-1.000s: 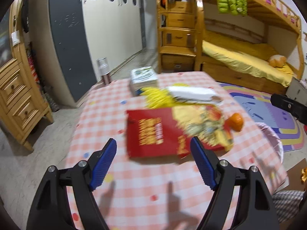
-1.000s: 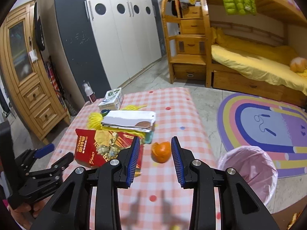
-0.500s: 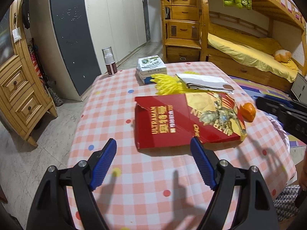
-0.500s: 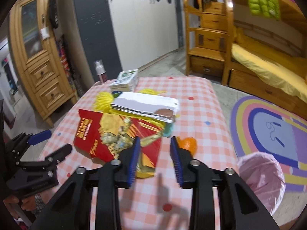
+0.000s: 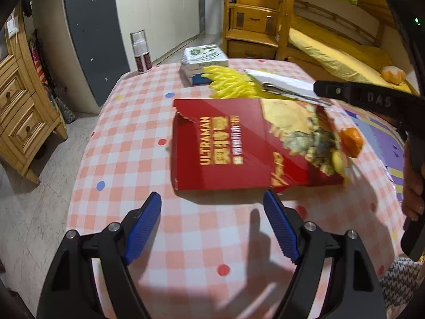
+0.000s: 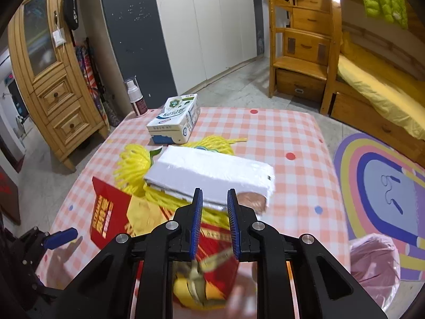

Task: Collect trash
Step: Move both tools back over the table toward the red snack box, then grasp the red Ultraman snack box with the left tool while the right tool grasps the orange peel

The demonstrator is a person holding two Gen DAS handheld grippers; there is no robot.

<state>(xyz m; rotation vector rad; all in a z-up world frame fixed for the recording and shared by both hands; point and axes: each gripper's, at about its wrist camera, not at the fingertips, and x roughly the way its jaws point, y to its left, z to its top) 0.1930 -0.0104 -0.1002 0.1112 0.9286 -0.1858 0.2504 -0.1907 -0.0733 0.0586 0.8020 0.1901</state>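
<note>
A flat red Ultraman box [image 5: 239, 146] lies on the checked table [image 5: 127, 122]; it also shows in the right wrist view [image 6: 111, 215]. My left gripper [image 5: 212, 226] is open and empty, just short of the box's near edge. My right gripper [image 6: 213, 223] is open with a narrow gap, hovering over the box's right end, close to a white foam slab [image 6: 212, 175] lying on yellow yarn [image 6: 132, 164]. An orange peel [image 5: 352, 141] lies by the box's right edge. A pink-lined trash bin [image 6: 372, 263] stands on the floor right of the table.
A tissue pack [image 6: 175, 119] and a spray bottle [image 6: 135, 98] sit at the table's far side. A wooden dresser [image 6: 50, 79] stands left, wardrobes behind, a bunk bed [image 6: 372, 79] right. A colourful rug [image 6: 385, 186] lies beside the table.
My right gripper has moved left and forward, from beside the orange peel to over the red box. My left gripper has moved closer to the box.
</note>
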